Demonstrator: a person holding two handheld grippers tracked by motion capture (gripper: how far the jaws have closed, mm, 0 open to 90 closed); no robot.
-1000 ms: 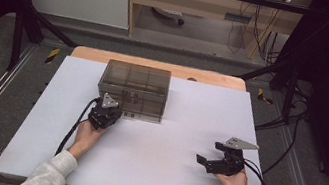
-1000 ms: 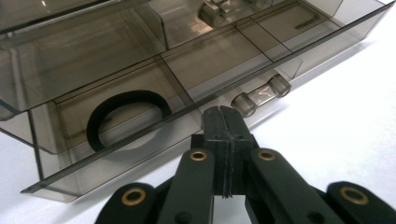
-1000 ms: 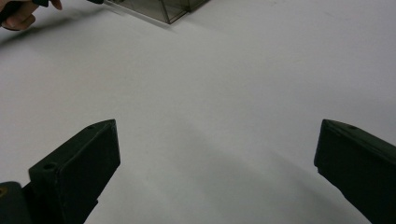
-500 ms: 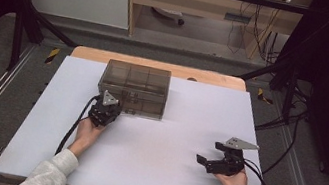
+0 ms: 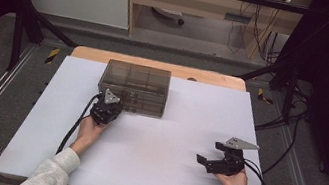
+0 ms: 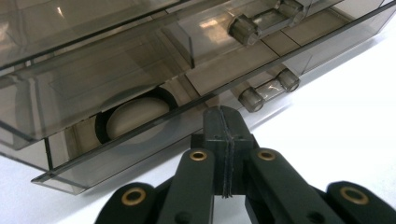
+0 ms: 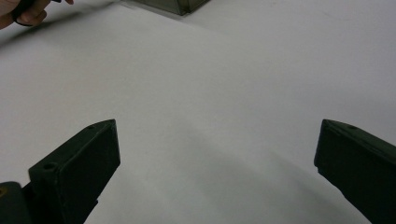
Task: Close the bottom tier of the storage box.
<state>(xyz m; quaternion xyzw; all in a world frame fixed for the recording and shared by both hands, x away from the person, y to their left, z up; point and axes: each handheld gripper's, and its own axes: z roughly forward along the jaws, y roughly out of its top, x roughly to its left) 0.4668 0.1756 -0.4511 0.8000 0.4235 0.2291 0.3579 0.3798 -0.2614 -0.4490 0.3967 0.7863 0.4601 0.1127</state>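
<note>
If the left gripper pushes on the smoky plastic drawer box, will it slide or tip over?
Probably slide: the drawer box is low and wide on the smooth white table. It looks like thin, stiff plastic, so likely light. The left gripper may nudge it back.

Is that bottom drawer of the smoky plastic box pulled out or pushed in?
Slightly out. The drawer juts forward of the box front, a round white-centred object visible inside, with the shut left gripper at its front edge.
</note>
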